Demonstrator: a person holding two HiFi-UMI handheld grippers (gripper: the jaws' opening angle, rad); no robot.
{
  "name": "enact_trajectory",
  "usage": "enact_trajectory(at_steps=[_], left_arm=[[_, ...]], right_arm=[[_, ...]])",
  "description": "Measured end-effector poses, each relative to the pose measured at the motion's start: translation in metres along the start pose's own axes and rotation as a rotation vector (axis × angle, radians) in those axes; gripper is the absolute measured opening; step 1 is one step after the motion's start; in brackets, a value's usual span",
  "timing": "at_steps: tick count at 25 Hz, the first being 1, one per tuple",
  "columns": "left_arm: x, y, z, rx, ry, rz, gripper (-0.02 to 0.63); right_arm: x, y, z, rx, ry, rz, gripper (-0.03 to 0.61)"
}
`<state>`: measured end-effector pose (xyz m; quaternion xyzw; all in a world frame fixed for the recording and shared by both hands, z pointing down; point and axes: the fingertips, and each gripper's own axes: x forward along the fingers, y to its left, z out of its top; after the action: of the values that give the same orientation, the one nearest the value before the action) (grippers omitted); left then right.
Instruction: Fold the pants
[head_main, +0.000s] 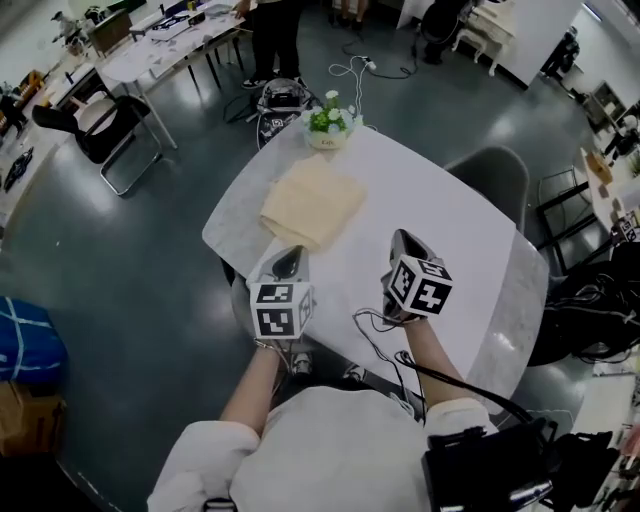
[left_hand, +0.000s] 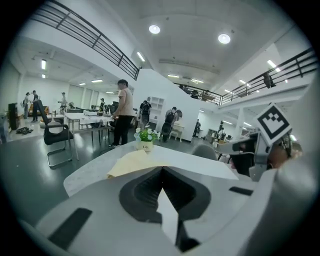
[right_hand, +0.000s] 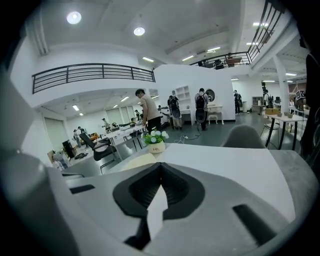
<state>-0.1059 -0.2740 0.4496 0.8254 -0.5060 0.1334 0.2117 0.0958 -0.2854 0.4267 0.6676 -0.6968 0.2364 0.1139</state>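
The pants (head_main: 312, 205) lay folded on the desk (head_main: 460, 230), just beside the flower pot (head_main: 330, 122). Farther from the pot, our left gripper (head_main: 288, 262) and right gripper (head_main: 405, 245) had jaws pressed together, holding nothing. We judged the cloth soft and light, best pinched at an edge.

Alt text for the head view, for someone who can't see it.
Folded cream pants lie on a white table, near a flower pot at its far edge. Nearer the camera, the left gripper and right gripper hover shut and empty.
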Motion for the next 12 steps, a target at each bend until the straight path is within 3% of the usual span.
enact_trajectory(at_steps=[6,12], left_arm=[[-0.006,-0.014,-0.011,0.020,0.009,0.062,0.004],[-0.012,-0.018,-0.002,0.025,0.003,0.058,0.005]], right_arm=[[-0.040,-0.010,-0.014,-0.069,0.010,0.018,-0.008],[-0.046,-0.012,-0.005,-0.035,-0.021,0.033,-0.008]])
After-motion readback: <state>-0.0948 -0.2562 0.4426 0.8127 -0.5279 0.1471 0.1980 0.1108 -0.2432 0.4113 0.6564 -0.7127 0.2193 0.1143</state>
